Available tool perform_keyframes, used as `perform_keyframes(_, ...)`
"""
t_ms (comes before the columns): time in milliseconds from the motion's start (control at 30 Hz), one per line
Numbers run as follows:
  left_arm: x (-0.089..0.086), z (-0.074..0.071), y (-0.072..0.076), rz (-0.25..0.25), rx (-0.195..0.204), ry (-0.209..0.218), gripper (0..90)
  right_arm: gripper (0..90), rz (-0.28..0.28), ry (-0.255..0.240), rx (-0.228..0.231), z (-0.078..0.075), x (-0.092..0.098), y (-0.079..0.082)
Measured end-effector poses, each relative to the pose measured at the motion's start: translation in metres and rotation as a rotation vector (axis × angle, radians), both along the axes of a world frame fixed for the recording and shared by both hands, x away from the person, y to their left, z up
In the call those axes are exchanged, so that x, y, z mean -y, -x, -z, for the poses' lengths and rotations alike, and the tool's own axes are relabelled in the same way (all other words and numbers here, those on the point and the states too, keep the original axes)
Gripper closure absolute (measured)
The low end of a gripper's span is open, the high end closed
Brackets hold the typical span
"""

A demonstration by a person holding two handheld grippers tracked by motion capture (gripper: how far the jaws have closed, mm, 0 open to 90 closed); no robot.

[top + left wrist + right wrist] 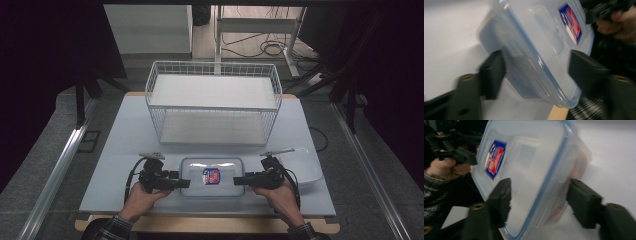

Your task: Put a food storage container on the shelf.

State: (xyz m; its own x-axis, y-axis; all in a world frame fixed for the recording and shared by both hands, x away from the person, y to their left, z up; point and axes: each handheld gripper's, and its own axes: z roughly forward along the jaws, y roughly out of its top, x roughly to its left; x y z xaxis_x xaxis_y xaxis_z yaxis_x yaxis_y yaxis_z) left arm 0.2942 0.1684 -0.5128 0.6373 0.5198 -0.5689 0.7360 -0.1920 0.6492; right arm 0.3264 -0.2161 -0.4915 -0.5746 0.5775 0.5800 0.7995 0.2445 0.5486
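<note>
A clear plastic container (212,176) with a blue-edged lid and a red and blue sticker lies near the table's front edge. My left gripper (185,183) comes in level from the left and grips its left end. My right gripper (237,180) does the same at its right end. In the left gripper view the container (536,50) sits between the two black jaws of the left gripper (536,72), both pads against it. In the right gripper view the right gripper (539,195) clasps the container (529,170) the same way, lid edge on one pad, body on the other.
A white wire basket (150,95) with a white shelf stands behind the container at the table's middle. A shallow white tray (305,167) lies just right of my right hand. The table's wooden front edge (210,225) runs close under both forearms.
</note>
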Motion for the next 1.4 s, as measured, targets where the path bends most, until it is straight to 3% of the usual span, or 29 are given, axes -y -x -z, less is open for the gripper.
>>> perform_keyframes(67, -0.002, -0.001, 0.005, -0.019, 0.003, 0.018, 42.5, 44.5, 0.008, -0.021, 0.010, -0.003, 0.004, 0.006)
perform_keyframes(233, -0.003, -0.007, 0.011, -0.065, 0.039, 0.033, 49.6, 51.6, 0.037, -0.039, 0.050, -0.007, 0.007, 0.015)
perform_keyframes(367, -0.002, -0.008, 0.011, -0.095, 0.055, 0.030, 49.6, 51.3, 0.042, 0.008, 0.125, -0.013, 0.002, 0.020)
perform_keyframes(467, -0.002, -0.009, 0.011, -0.109, 0.065, 0.031, 49.6, 51.5, 0.053, -0.003, 0.127, -0.011, 0.002, 0.020)
perform_keyframes(667, -0.003, -0.011, 0.010, -0.120, 0.084, 0.027, 49.5, 52.7, 0.059, 0.004, 0.180, -0.016, 0.000, 0.023)
perform_keyframes(1133, -0.007, -0.037, 0.008, -0.125, 0.154, 0.027, 49.7, 52.8, 0.048, -0.019, 0.262, -0.037, -0.003, 0.019)
perform_keyframes(1400, -0.011, -0.058, 0.003, -0.132, 0.186, 0.032, 50.1, 52.7, 0.040, -0.028, 0.316, -0.059, -0.006, 0.012)
